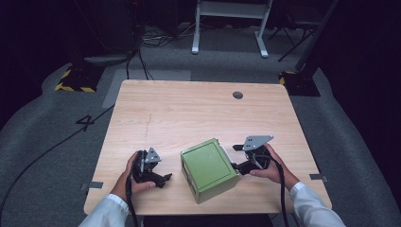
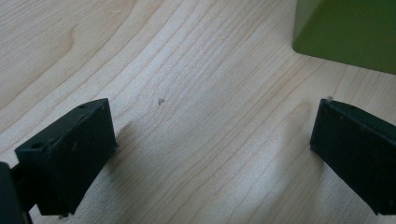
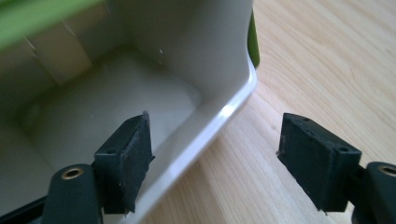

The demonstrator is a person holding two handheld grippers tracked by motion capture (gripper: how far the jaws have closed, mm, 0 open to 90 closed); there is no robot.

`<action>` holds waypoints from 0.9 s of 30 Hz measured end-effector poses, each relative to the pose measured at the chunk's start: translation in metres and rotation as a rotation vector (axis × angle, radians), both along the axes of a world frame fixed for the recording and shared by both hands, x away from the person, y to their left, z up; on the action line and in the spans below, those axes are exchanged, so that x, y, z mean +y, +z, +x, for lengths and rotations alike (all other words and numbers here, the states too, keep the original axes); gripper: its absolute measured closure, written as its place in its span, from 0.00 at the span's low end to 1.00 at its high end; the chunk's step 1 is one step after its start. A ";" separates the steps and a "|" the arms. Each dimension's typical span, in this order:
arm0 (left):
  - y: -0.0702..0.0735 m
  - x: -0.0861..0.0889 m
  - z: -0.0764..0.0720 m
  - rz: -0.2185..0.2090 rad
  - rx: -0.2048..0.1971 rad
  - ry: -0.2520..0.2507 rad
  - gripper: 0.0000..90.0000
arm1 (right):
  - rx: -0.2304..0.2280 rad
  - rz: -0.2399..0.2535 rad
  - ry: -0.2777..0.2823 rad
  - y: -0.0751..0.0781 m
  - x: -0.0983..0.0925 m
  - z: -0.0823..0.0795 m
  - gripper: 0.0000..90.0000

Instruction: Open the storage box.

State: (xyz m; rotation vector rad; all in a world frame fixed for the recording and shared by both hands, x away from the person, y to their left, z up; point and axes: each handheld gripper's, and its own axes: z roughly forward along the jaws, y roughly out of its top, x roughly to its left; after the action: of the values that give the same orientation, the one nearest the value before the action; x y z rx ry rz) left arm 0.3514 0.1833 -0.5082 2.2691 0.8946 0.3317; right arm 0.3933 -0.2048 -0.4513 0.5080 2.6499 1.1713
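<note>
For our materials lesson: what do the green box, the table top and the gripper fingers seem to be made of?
Green box: probably smooth plastic; its pale rim glints.
Table top: pale wood or wood-look laminate, matt, with visible grain lines.
Right gripper's fingers: matt black, slightly rough, perhaps rubber-faced plastic.

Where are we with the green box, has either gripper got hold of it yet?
Nothing looks done: the green box sits on the table, ungripped. In hand: the right gripper is open, one jaw inside the box's pale opening, straddling its rim. The left gripper is open, short of the box. Left: closing.
</note>
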 end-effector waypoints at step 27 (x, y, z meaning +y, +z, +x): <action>0.000 -0.001 0.001 0.004 -0.001 -0.010 0.00 | 0.077 -0.042 -0.042 -0.014 -0.029 0.014 0.58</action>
State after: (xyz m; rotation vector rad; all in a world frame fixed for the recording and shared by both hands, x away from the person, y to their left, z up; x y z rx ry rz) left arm 0.3524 0.1827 -0.5081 2.2759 0.8821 0.3305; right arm 0.4068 -0.2339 -0.4652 0.6104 2.7082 1.1033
